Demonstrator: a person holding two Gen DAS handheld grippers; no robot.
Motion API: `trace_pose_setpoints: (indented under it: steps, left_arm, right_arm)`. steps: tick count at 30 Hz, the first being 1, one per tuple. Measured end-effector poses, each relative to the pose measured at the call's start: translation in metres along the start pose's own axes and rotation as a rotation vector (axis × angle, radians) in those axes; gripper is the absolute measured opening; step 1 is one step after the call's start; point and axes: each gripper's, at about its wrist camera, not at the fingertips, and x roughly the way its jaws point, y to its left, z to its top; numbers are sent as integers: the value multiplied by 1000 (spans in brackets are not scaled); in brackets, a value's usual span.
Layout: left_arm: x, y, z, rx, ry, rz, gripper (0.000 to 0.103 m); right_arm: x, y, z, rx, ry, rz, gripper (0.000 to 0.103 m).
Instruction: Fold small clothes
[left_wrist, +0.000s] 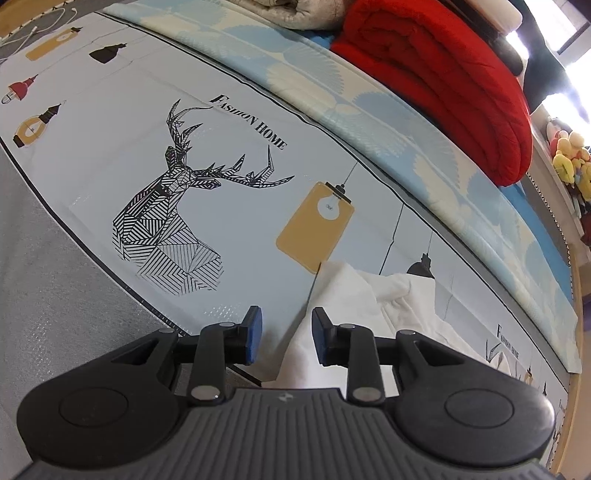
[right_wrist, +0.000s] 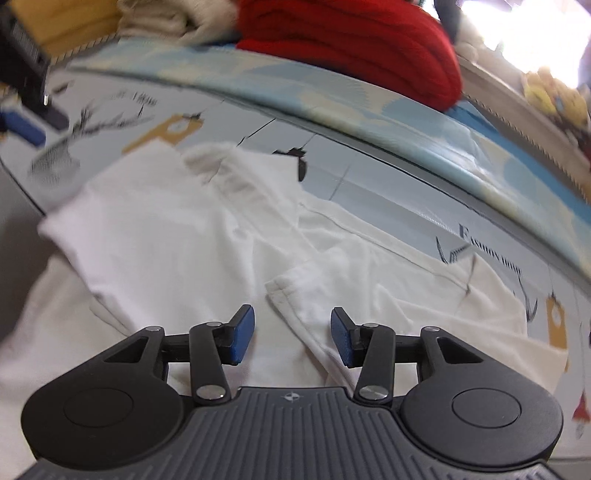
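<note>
A pale printed mat (left_wrist: 110, 155) covers my bed; a red quilt (left_wrist: 443, 81) lies at one o'clock. The white garment (right_wrist: 177, 229) sprawls under my right gripper (right_wrist: 292, 332), jaws apart, gripping nothing. My left gripper (left_wrist: 287, 338) gapes empty at its edge.

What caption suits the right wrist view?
Open right gripper poised above a rumpled white garment on a printed sheet.

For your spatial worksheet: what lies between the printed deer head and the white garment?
In the left wrist view, a printed yellow lamp on the mat lies between the deer head and the white garment.
</note>
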Motion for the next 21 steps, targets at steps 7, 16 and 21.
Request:
trace_pose_setpoints:
  steps: [7, 16, 21]
  left_arm:
    - [3, 5, 5, 0, 3, 13, 33]
    - [3, -8, 0, 18, 7, -6, 33]
    - [2, -11, 0, 12, 1, -14, 33]
  right_arm:
    - [0, 0, 4, -28, -28, -51, 11]
    - [-68, -112, -4, 580, -144, -96, 4]
    - [-83, -166, -56, 879, -40, -180, 4]
